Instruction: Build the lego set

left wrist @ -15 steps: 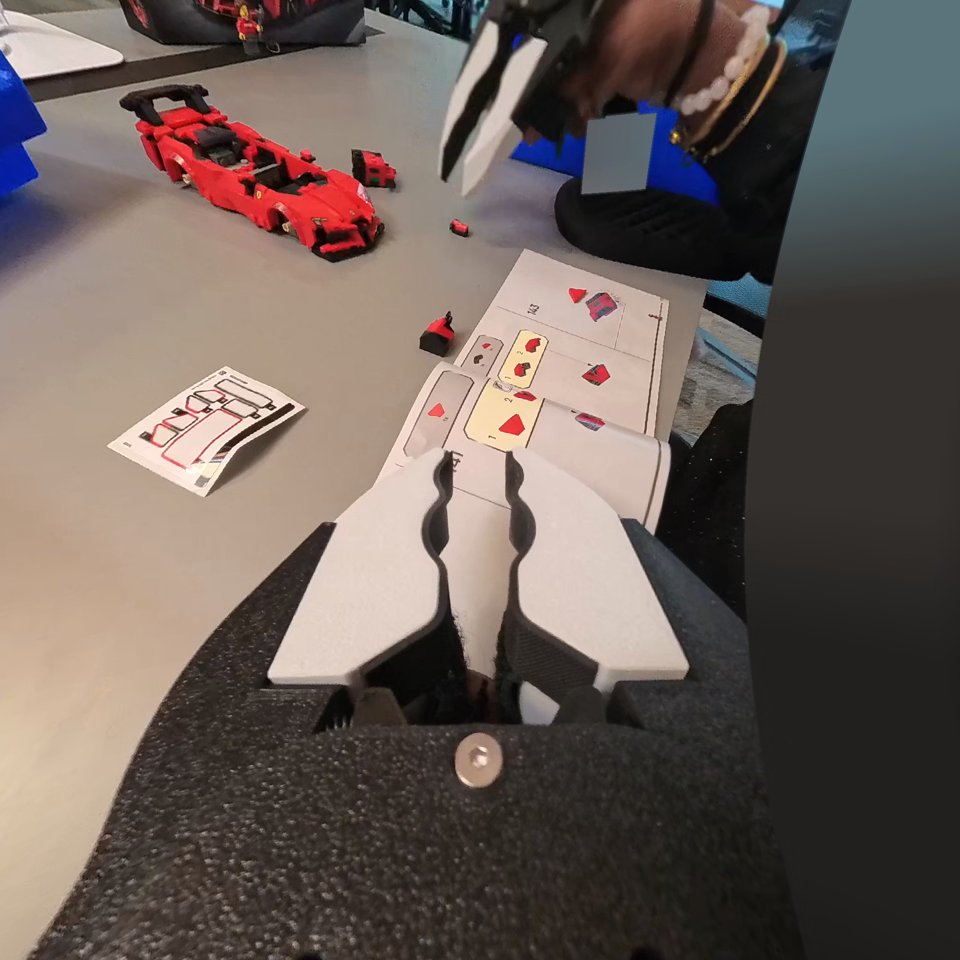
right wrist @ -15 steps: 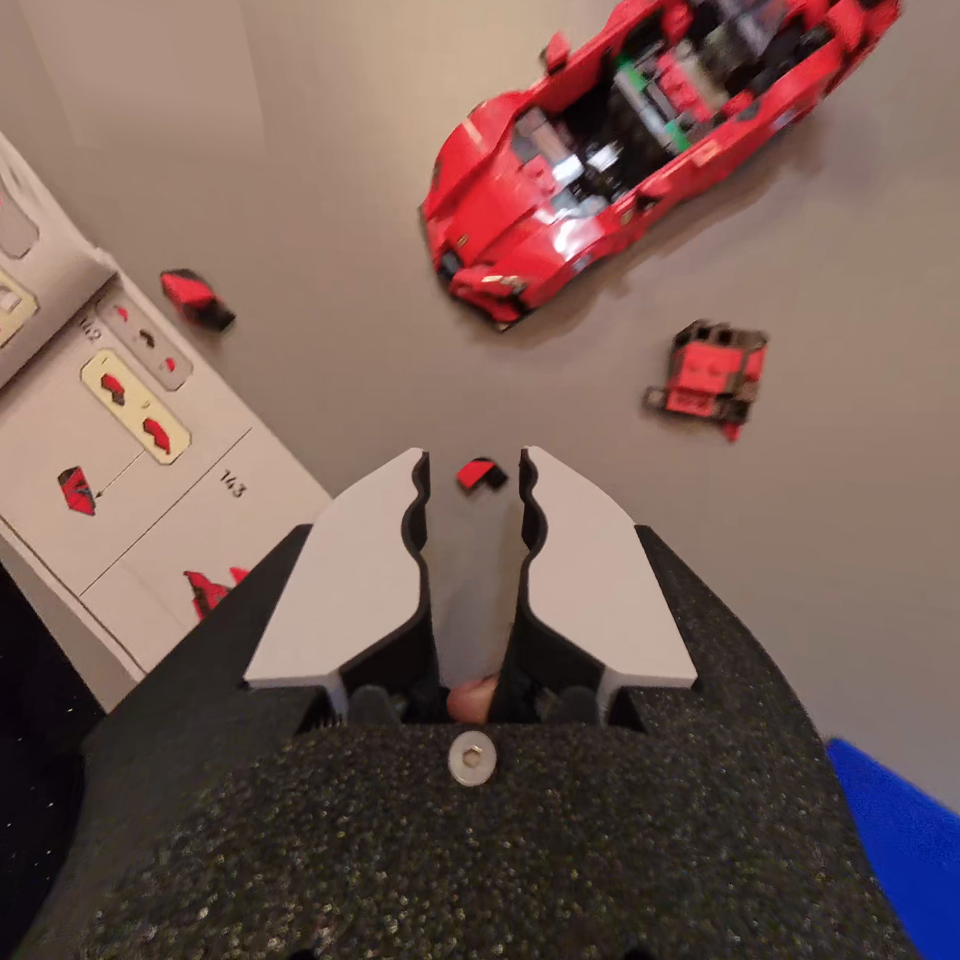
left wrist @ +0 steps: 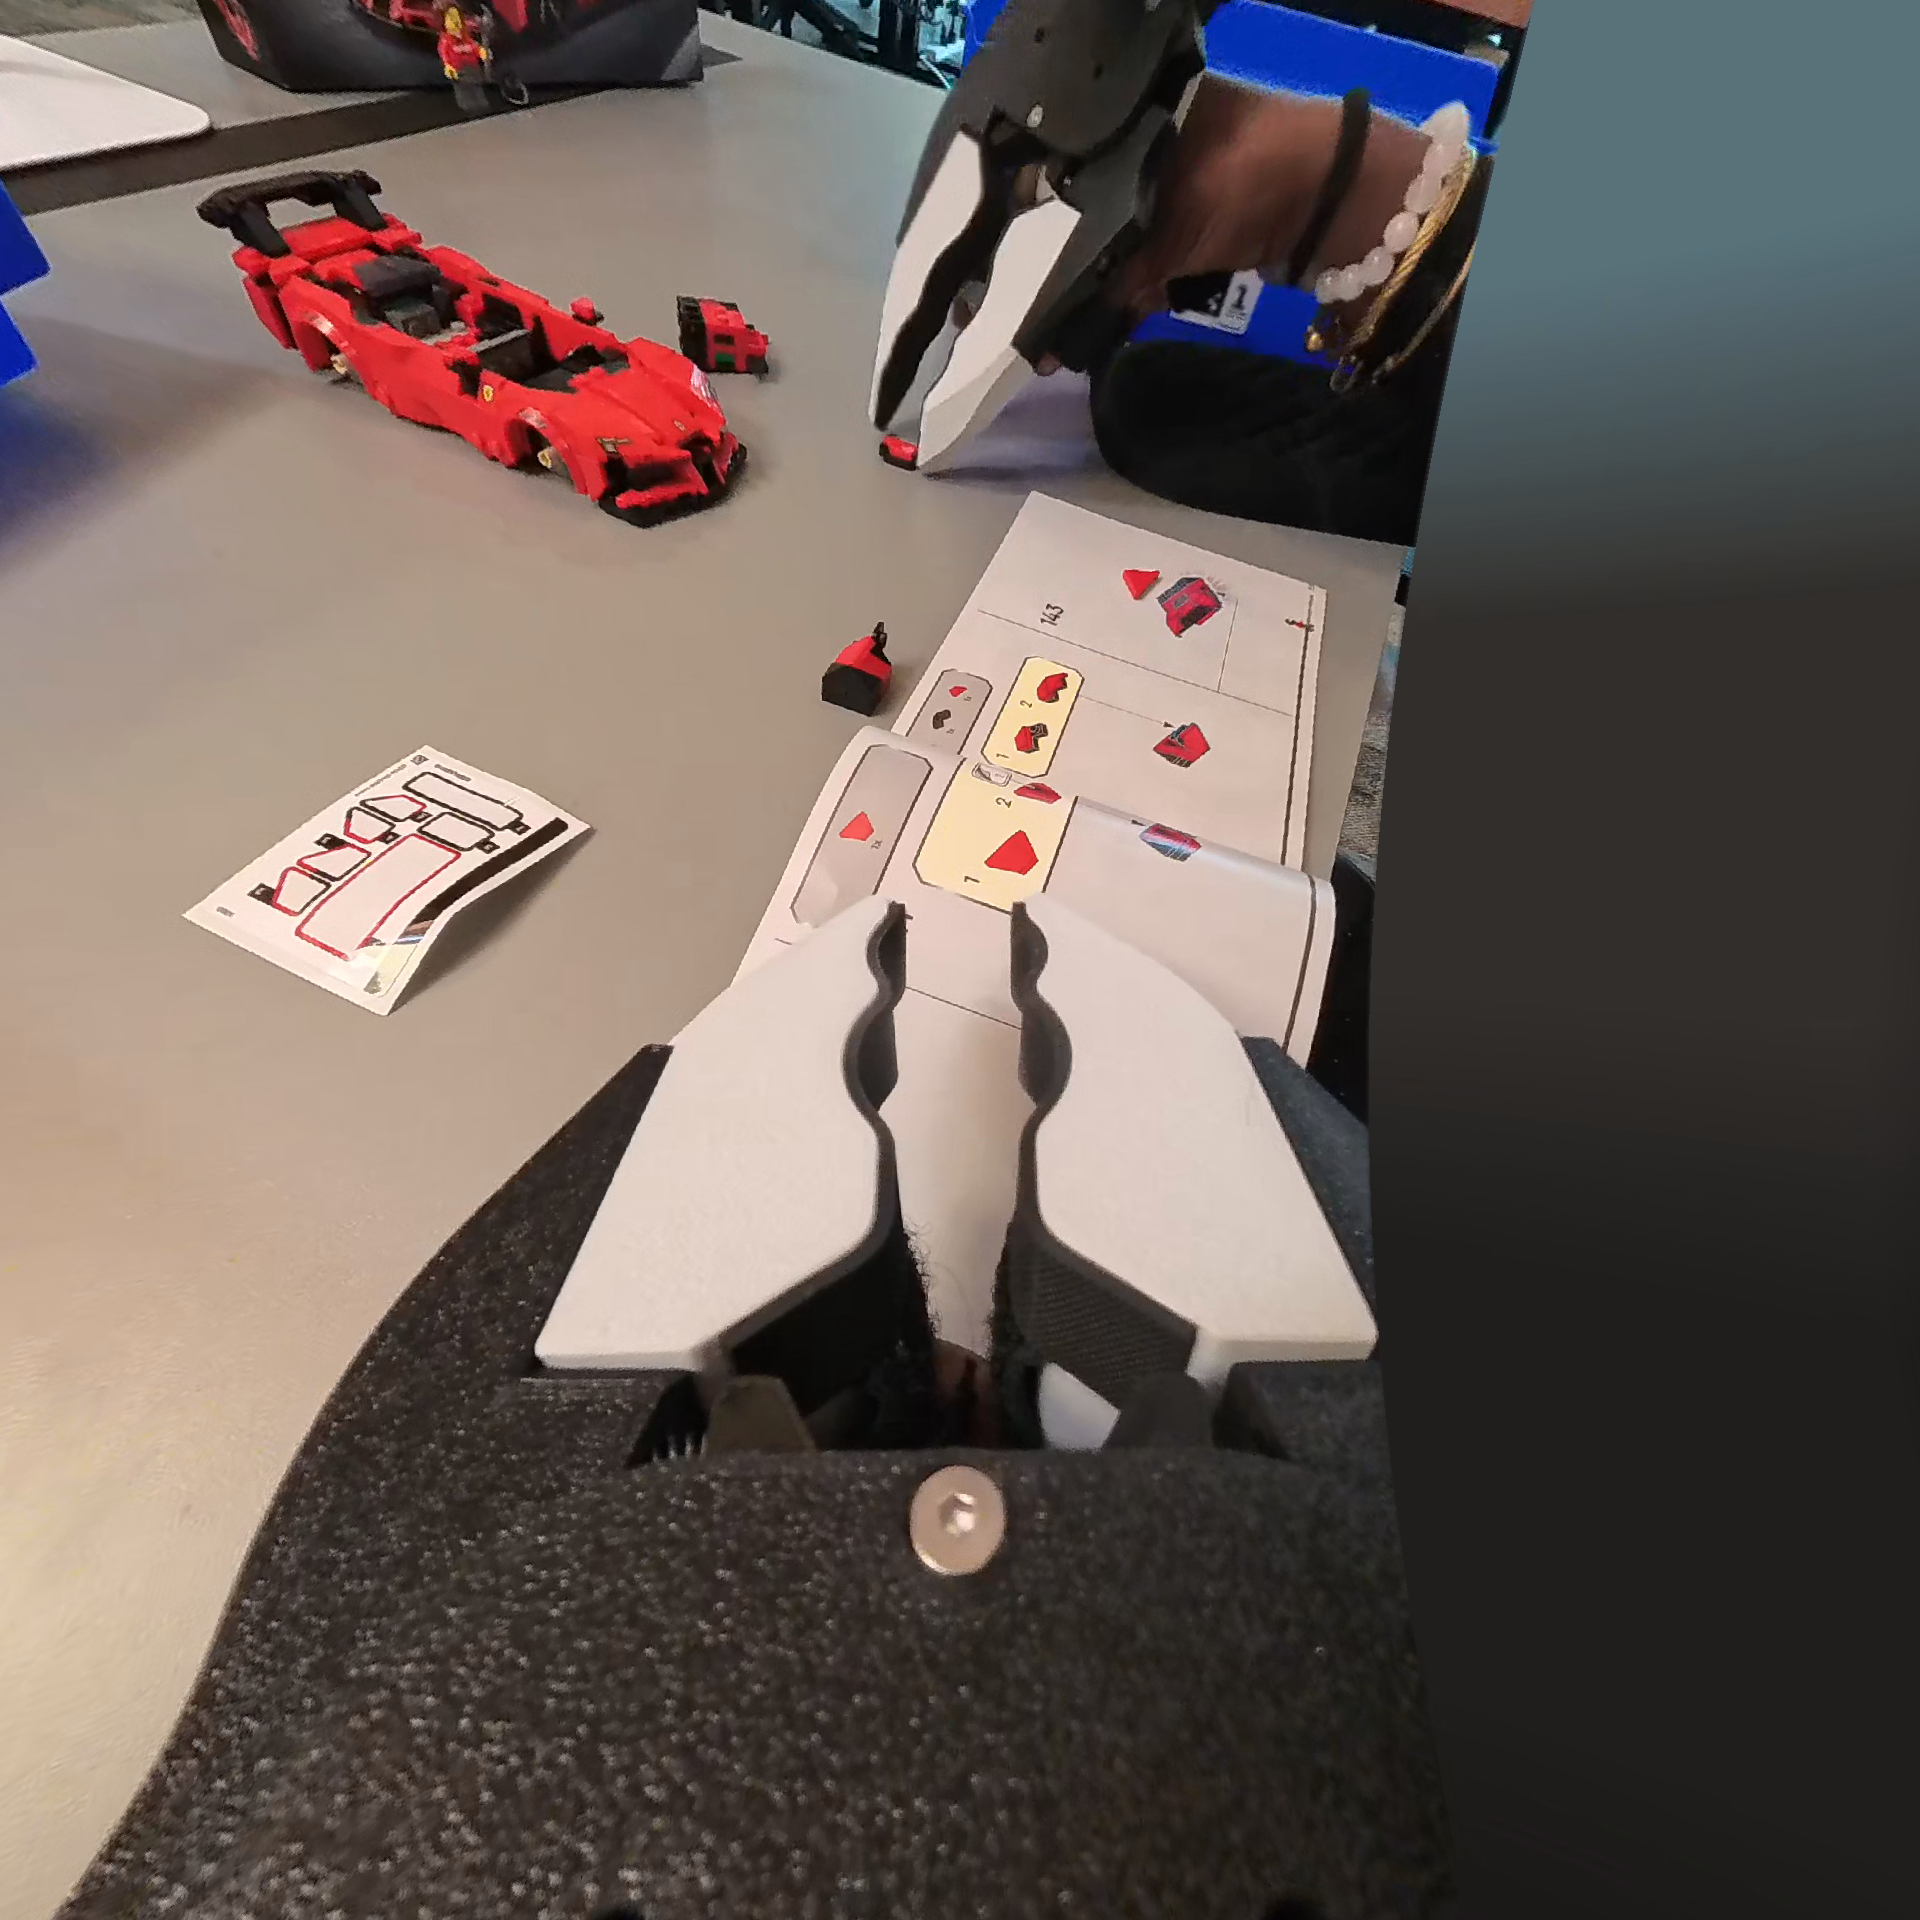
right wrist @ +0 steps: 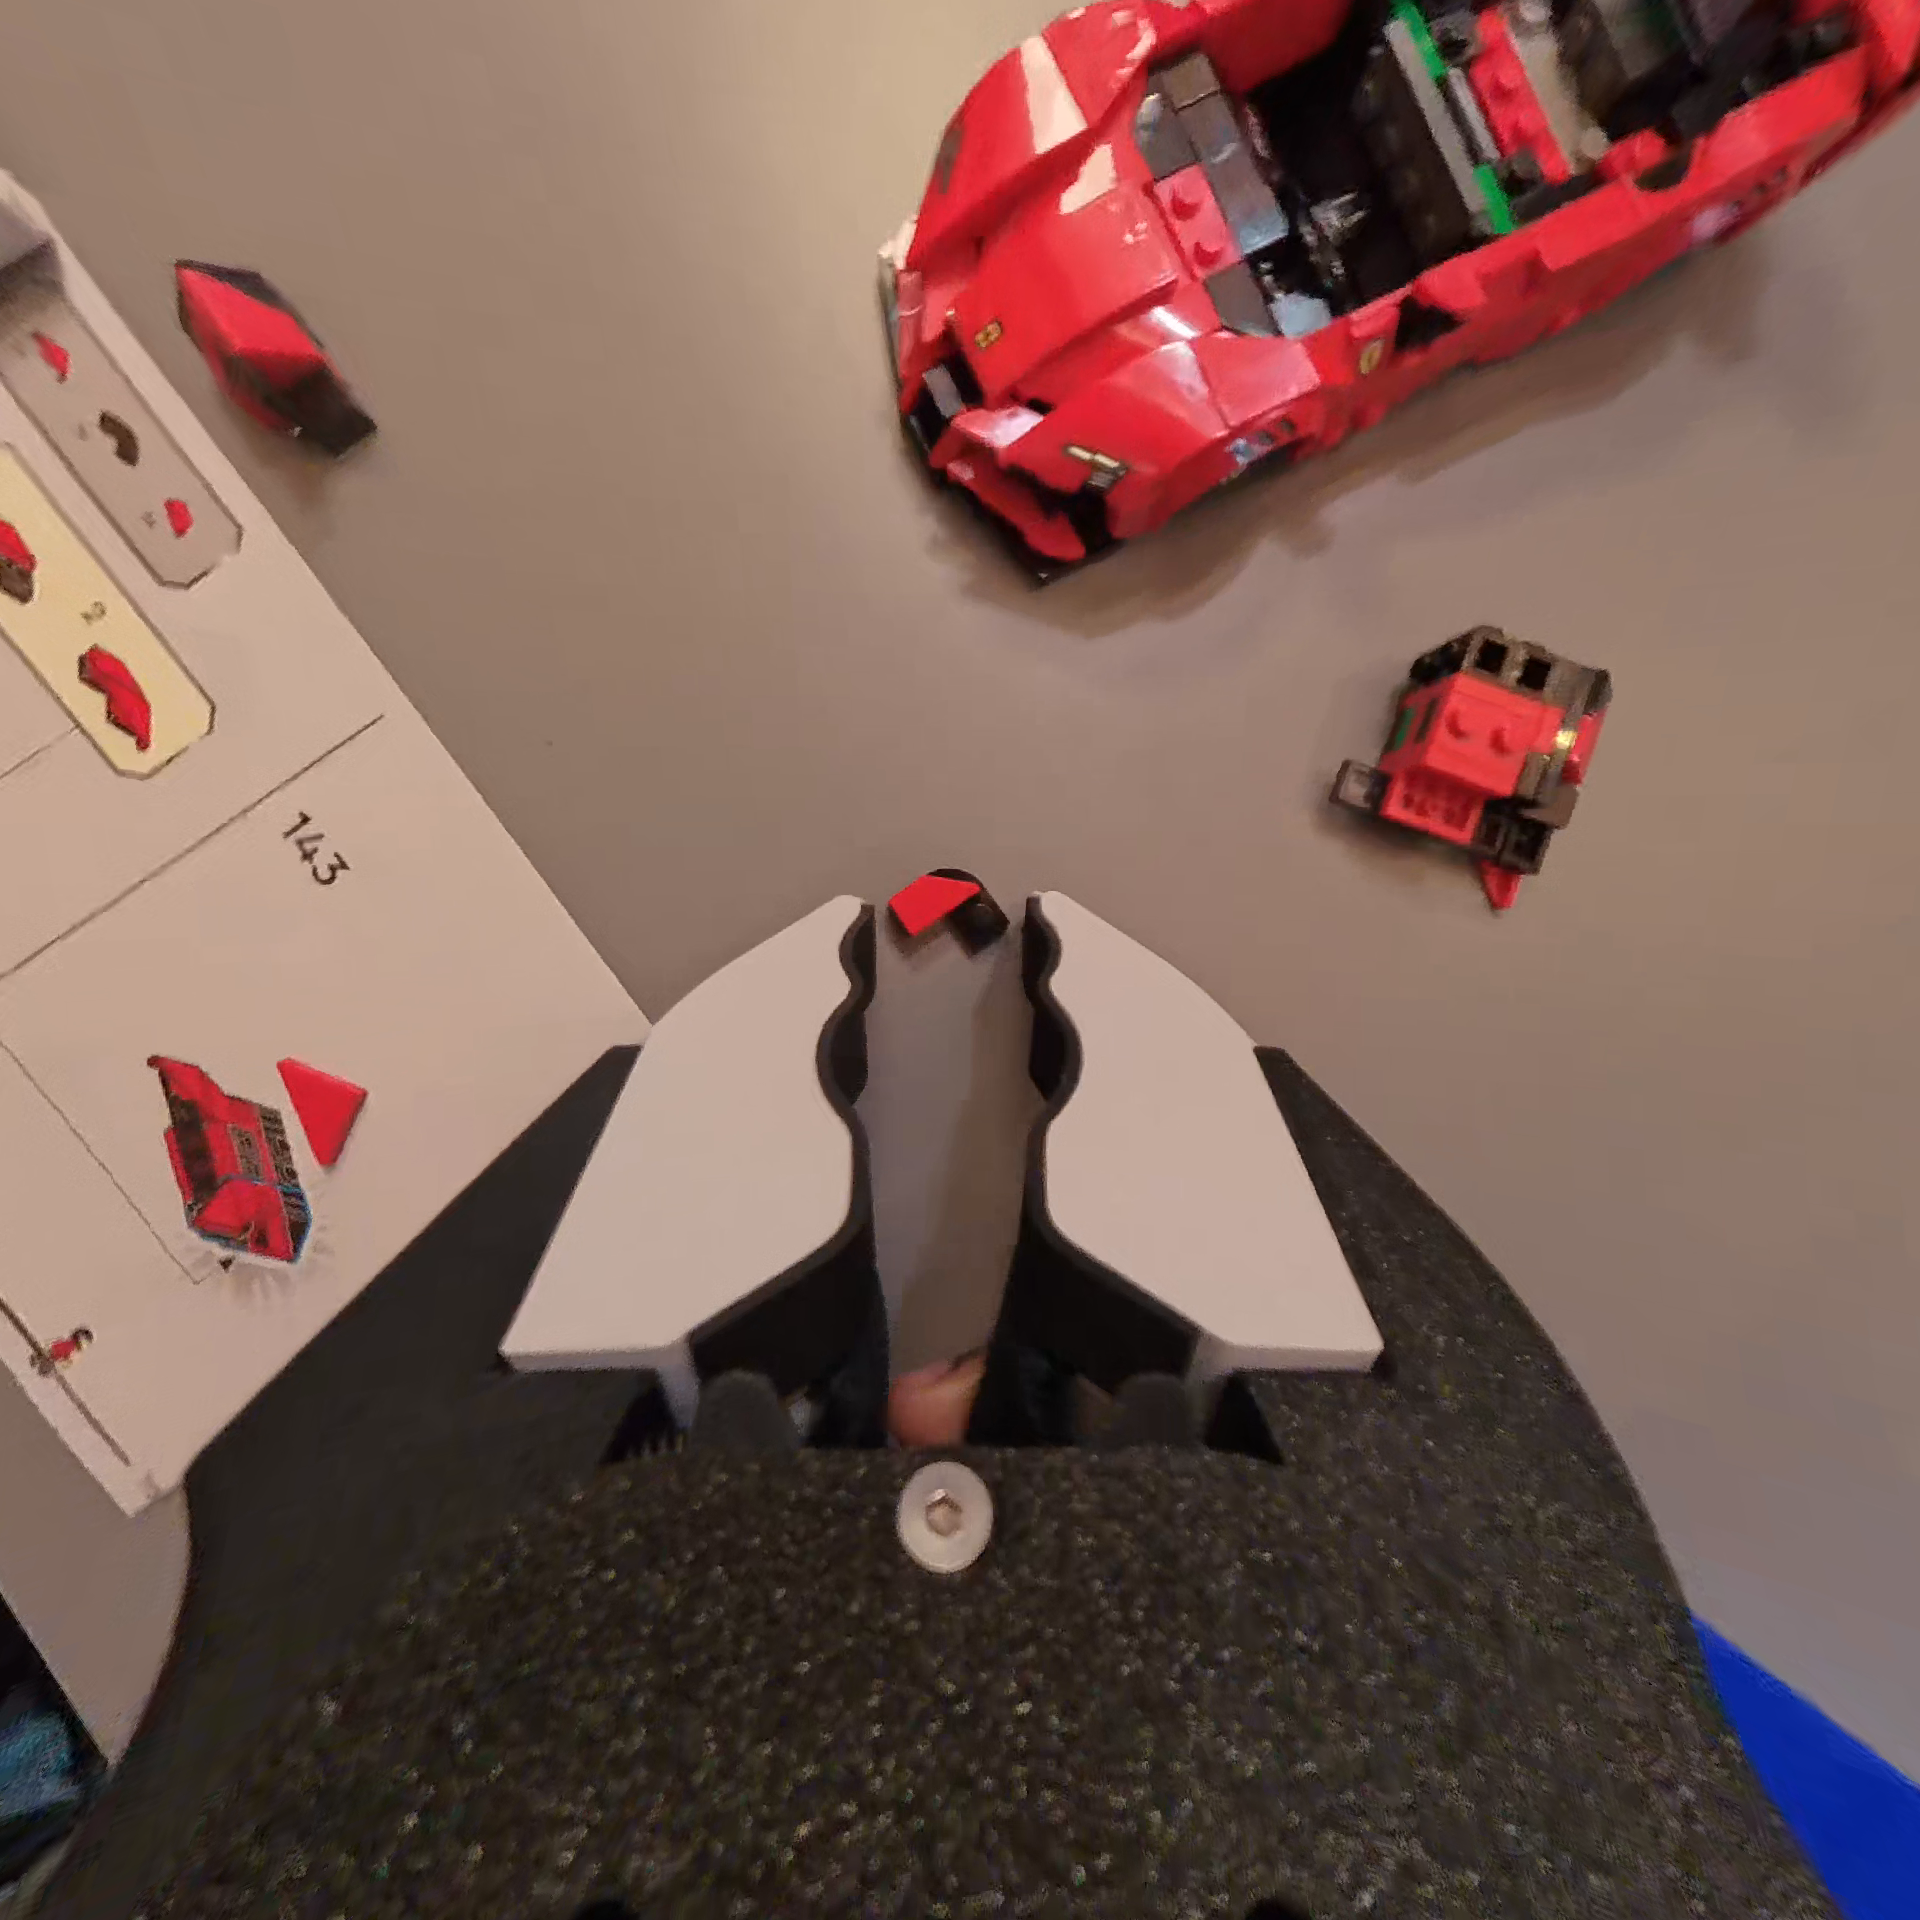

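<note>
Fingers of the left gripper [left wrist: 954,914] stand parted with nothing between them, poised over the near, curled page of the open instruction booklet [left wrist: 1143,748], which lies along the table's right edge [left wrist: 1397,582]. The booklet shows printed step numbers and part diagrams in red and black. Left of it a sticker sheet [left wrist: 384,878] lies flat with one corner curling up, with bare grey tabletop [left wrist: 312,1195] around it on all sides. Just off the booklet's far left corner sits a small red-and-black piece [left wrist: 857,675].

Farther out, the right gripper [right wrist: 948,902] points down at the table, its jaws apart, straddling a tiny red-and-black brick [right wrist: 943,906] at the tips; neither finger visibly presses on it. In the left wrist view that brick [left wrist: 898,450] lies on the table at the fingertips. A red-and-black sub-assembly [right wrist: 1470,764] rests apart to the right, near the nose of the red Lego sports car [right wrist: 1299,260], whose cockpit is open on top, showing black and green parts. A small yellow badge marks the car's nose. Open table separates the car, the sub-assembly and the booklet. At the far edge stands a dark box [left wrist: 457,42].
</note>
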`<state>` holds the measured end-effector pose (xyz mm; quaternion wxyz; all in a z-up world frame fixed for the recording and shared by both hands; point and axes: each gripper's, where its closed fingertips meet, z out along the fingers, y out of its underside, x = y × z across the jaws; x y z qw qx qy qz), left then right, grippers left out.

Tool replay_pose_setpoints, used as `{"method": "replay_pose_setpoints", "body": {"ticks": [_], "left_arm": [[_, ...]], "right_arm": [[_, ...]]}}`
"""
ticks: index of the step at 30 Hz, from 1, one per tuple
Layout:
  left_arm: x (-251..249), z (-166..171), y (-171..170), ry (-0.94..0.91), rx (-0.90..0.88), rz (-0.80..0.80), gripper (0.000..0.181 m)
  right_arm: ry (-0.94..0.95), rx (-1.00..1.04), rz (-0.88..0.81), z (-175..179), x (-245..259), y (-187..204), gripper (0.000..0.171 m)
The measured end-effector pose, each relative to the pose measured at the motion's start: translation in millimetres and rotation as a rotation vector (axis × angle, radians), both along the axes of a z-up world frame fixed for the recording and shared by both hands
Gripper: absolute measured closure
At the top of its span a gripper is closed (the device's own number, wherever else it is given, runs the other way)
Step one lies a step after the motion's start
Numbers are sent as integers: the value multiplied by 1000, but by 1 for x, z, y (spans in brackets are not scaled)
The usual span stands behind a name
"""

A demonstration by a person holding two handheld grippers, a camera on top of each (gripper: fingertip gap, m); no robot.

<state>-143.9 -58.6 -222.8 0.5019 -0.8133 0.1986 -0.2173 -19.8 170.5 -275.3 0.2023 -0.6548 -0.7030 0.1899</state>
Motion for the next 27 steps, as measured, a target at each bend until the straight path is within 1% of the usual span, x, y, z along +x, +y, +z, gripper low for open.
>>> {"method": "replay_pose_setpoints", "body": {"ticks": [2,4,7,9,11,14,17,19,21,25,27], "left_arm": [[0,0,0,-1,1,-1,162],[0,0,0,-2,1,-3,162],[0,0,0,-3,3,-3,162],[0,1,-1,-2,5,-2,162],[0,2,-1,0,10,-2,162],[0,2,0,1,14,-2,162],[2,0,1,-4,8,-7,162],[2,-3,1,1,0,-9,162],[3,-3,1,8,-2,-11,162],[5,0,0,19,11,-15,162],[7,2,0,20,17,-17,162]], "right_arm": [[-15,-11,28,-1,0,0,145],[-21,-26,56,-2,-1,-2,152],[-18,-28,70,-2,-2,-3,152],[6,-65,59,2,-5,-11,152],[49,-112,38,12,-8,-29,152],[114,-199,38,25,-14,-79,152],[93,-198,53,21,-10,-124,152],[87,-201,35,18,-9,-144,152],[65,-176,-2,12,-9,-151,152],[3,-99,-70,1,-5,-148,151],[10,-125,-62,3,-4,-153,141]]}}
